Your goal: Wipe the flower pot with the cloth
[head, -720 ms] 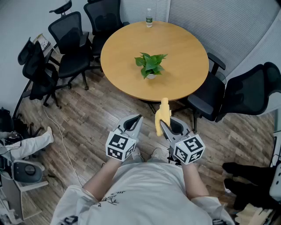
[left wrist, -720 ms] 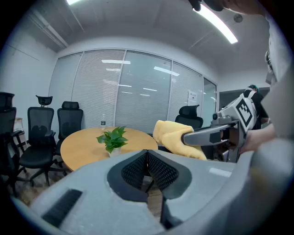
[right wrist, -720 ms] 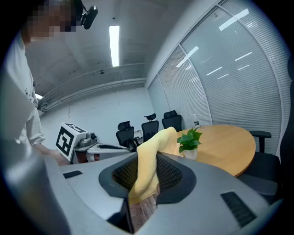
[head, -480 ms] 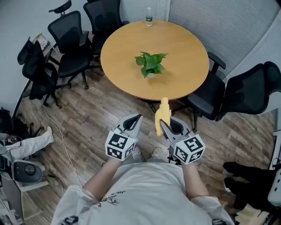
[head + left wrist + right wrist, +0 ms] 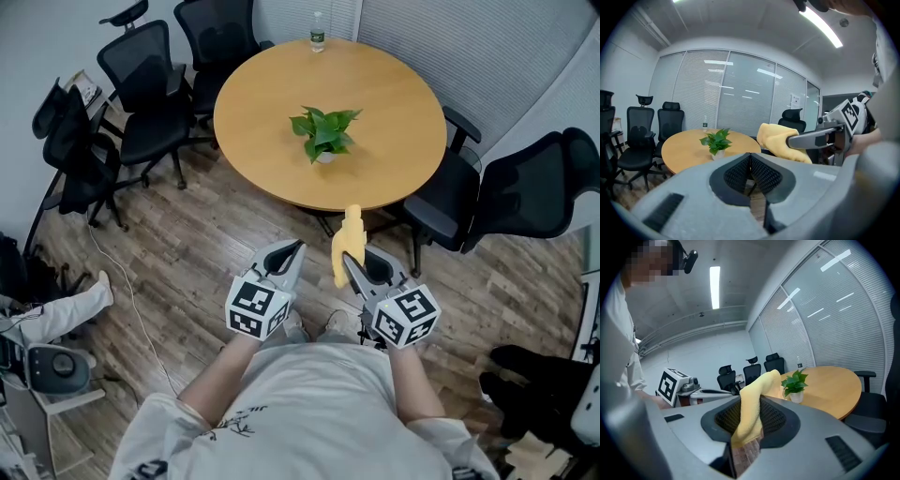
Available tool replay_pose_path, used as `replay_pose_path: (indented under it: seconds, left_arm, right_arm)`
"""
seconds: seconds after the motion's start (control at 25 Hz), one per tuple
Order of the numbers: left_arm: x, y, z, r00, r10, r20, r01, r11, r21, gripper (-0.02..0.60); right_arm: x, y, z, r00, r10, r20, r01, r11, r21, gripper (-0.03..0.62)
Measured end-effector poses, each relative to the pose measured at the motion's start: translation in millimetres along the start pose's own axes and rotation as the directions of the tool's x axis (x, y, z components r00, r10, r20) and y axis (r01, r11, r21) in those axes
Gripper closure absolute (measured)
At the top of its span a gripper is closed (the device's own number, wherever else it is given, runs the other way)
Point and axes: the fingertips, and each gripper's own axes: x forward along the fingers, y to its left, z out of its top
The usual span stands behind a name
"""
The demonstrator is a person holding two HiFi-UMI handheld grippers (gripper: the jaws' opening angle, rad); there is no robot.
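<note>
Closest in is the person's white shirt (image 5: 309, 412), with the left claw (image 5: 296, 248) held out just past it, clenched tight with nothing in it, the two ribbed pads pressed together. Right beside it the right claw (image 5: 346, 261) is clamped on the yellow cloth (image 5: 349, 239), which sticks up out of the jaws and flops over at the top. Both hang over the wood floor (image 5: 187, 253). Further out is the round wooden table (image 5: 403, 103), well clear of both claws. Near its middle sits the little white flower pot (image 5: 323, 160), upright, with a leafy green plant (image 5: 324, 131) filling it and spilling over the rim. At the table's far edge stands a water bottle (image 5: 318, 36), can't tell how full it is. Black office chairs (image 5: 145, 84) ring the table
</note>
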Motion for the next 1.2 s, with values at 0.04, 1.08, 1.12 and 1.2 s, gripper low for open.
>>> replay_pose_path:
  seconds: [0.04,1.08,1.12,1.2]
  left_arm:
    - [-1.6,1.8,-0.3,1.0,-0.003,-0.001,0.003,1.0,0.003,0.571]
    - [-8.3,40.5,-8.5,0.998,-0.057,0.013,0.056,0.998,0.023,0.571]
    - [-5.0,42.2,-7.4,0.998,-0.055,0.013,0.054,0.998,0.02,0.571]
    - [2.6,48.3,-4.6,0.999,-0.048,0.014,0.048,0.999,0.016,0.571]
  right_arm:
    - [1.3,1.4,0.9,1.0,-0.003,0.009,0.003,1.0,0.015,0.496]
    - [30.4,6.8,-14.5,0.997,-0.081,0.015,0.08,0.994,0.074,0.495]
    - [33.6,2.5,-13.1,0.997,-0.079,0.014,0.077,0.994,0.075,0.495]
    - [41.9,-6.0,-8.3,0.997,-0.07,0.015,0.068,0.995,0.071,0.495]
